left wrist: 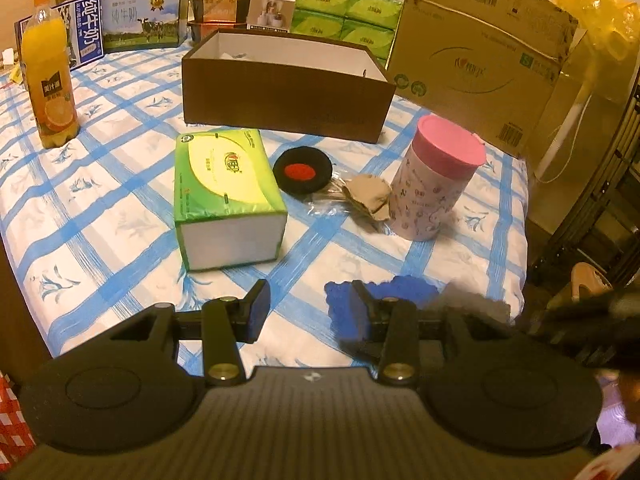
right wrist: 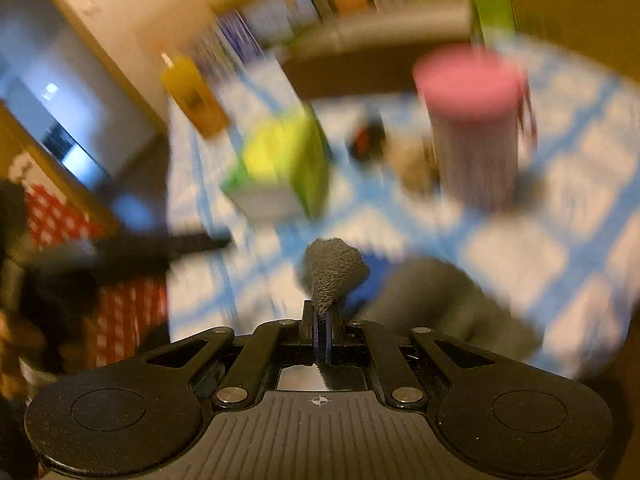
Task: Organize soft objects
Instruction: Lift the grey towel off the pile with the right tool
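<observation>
My left gripper point(left wrist: 306, 306) is open and empty, low over the near edge of the blue-checked tablecloth point(left wrist: 100, 200). A blue fuzzy cloth point(left wrist: 408, 290) lies just past its right finger, with a grey fuzzy cloth point(left wrist: 476, 304) beside it. My right gripper point(right wrist: 322, 320) is shut on that grey cloth point(right wrist: 334, 270), pinched into a bunch; the right wrist view is motion-blurred. A green tissue pack point(left wrist: 226, 198), a black round pad with a red centre point(left wrist: 303, 173) and a crumpled beige piece point(left wrist: 368, 196) lie mid-table. An open brown box point(left wrist: 288, 92) stands behind them.
A pink-lidded patterned canister point(left wrist: 436, 176) stands at the right. An orange juice bottle point(left wrist: 50, 80) stands at the left. Milk cartons point(left wrist: 140, 24), green tissue packs point(left wrist: 346, 12) and a large cardboard box point(left wrist: 480, 52) line the back. The table edge drops off at the right.
</observation>
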A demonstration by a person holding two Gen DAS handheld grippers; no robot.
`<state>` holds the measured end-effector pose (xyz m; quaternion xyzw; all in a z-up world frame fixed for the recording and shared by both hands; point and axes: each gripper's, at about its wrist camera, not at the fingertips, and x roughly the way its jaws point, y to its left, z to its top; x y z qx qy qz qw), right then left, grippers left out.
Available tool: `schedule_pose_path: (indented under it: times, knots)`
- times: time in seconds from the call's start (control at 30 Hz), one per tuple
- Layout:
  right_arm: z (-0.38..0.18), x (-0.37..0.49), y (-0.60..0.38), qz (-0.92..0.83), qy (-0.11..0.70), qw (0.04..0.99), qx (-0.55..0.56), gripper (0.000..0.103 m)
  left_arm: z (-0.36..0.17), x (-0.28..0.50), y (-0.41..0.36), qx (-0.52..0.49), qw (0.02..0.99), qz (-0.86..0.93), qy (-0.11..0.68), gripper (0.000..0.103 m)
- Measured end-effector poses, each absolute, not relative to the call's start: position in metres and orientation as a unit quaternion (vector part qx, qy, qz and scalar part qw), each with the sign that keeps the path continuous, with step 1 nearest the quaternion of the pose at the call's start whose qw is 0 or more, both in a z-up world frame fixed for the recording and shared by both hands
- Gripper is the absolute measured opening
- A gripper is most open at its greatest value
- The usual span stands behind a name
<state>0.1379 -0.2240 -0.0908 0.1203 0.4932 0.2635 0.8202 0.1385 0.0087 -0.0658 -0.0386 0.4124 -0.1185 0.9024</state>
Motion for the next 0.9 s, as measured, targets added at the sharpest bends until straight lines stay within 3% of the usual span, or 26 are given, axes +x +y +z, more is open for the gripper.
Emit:
schedule_pose_path:
  times: [0.2,0.27,0.3,0.33,0.4,0.43,0.63,0.9]
  knots:
    - [-0.125,0.147,-0.231,0.18,0.498,0.846,0.057,0.004,-0.072,0.141,0.004,-0.041,0.897,-0.127,0.42,0.038]
    - [-0.131,0.149,-0.232,0.173,0.499,0.847,0.056,0.01,-0.073,0.141,0.0,-0.039,0.896,-0.131,0.422,0.038]
    - [-0.133,0.148,-0.233,0.168,0.499,0.848,0.061,0.022,-0.074,0.142,-0.001,-0.038,0.896,-0.132,0.423,0.038]
    - [-0.134,0.147,-0.235,0.157,0.496,0.852,0.063,0.044,-0.075,0.143,-0.002,-0.038,0.895,-0.132,0.425,0.038]
    - [-0.132,0.141,-0.24,0.13,0.485,0.862,0.062,0.069,-0.077,0.144,-0.003,-0.038,0.893,-0.133,0.428,0.038]
    - [-0.13,0.138,-0.245,0.115,0.476,0.869,0.066,0.073,-0.078,0.145,-0.004,-0.038,0.892,-0.134,0.429,0.038]
    - [-0.145,0.142,-0.25,0.075,0.503,0.853,0.119,0.081,-0.083,0.147,-0.008,-0.038,0.889,-0.139,0.434,0.038]
    - [-0.158,0.14,-0.22,0.132,0.501,0.843,0.142,0.081,-0.088,0.149,-0.004,-0.039,0.886,-0.134,0.441,0.038]
